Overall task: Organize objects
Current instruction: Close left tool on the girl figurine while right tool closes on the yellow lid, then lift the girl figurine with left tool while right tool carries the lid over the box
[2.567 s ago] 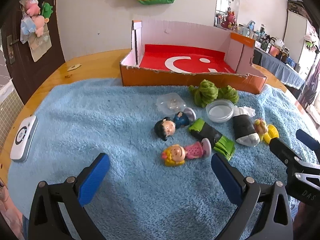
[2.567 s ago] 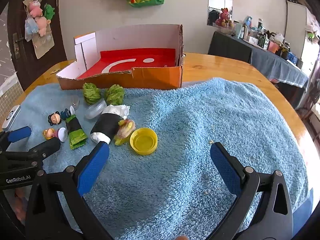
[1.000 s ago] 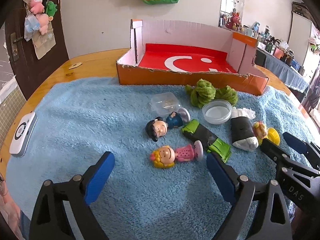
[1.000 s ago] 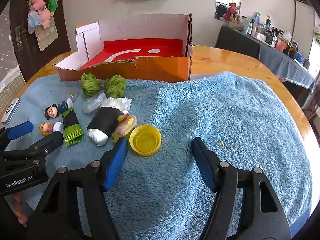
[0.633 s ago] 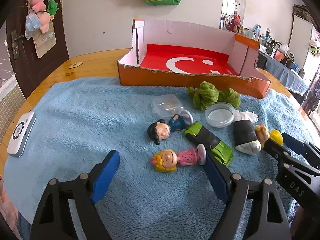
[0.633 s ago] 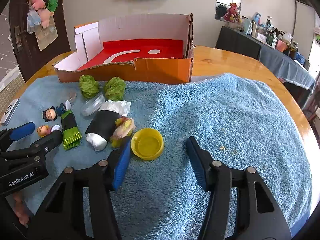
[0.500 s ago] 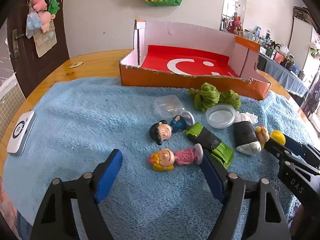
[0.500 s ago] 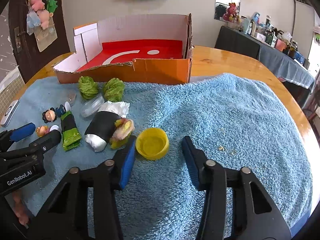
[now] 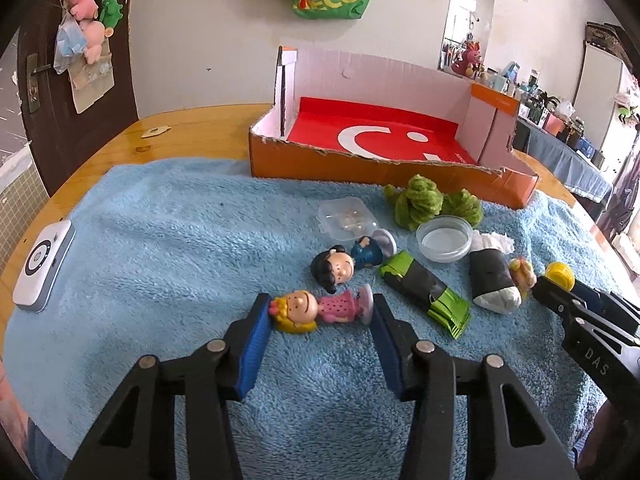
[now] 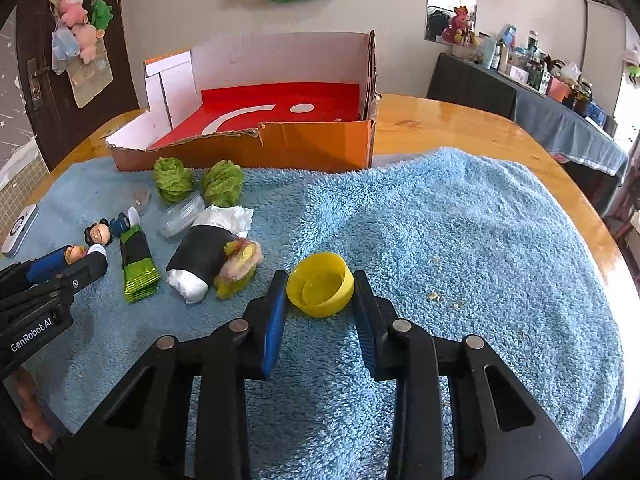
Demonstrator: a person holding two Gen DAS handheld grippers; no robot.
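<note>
Blue towel (image 9: 160, 248) covers most of my round wooden table (image 9: 192, 128), with an open orange box (image 9: 384, 164), red inside, at its far edge. My left hand-held gripper (image 9: 318, 312) points down at a blonde doll (image 9: 316, 310) in a pink dress lying sideways on the towel; the jaws are closing, the left pad is at her hair and the right at her base, and I cannot tell whether they press yet. Just beyond her lies a dark-haired doll (image 9: 344, 266), then a clear case (image 9: 347, 220), two green yarn balls (image 9: 432, 204), a clear lid (image 9: 443, 238), a green packet (image 9: 424, 292) and a black-and-white roll (image 9: 492, 280).

My right hand-held gripper (image 10: 320, 292) is closing on a yellow cap (image 10: 321, 289), which sits tilted between the blue pads with both touching its sides. A pink-and-yellow tuft (image 10: 239, 264) lies just left of it, against the roll. A white device (image 9: 44, 266) rests on the towel's left edge.
</note>
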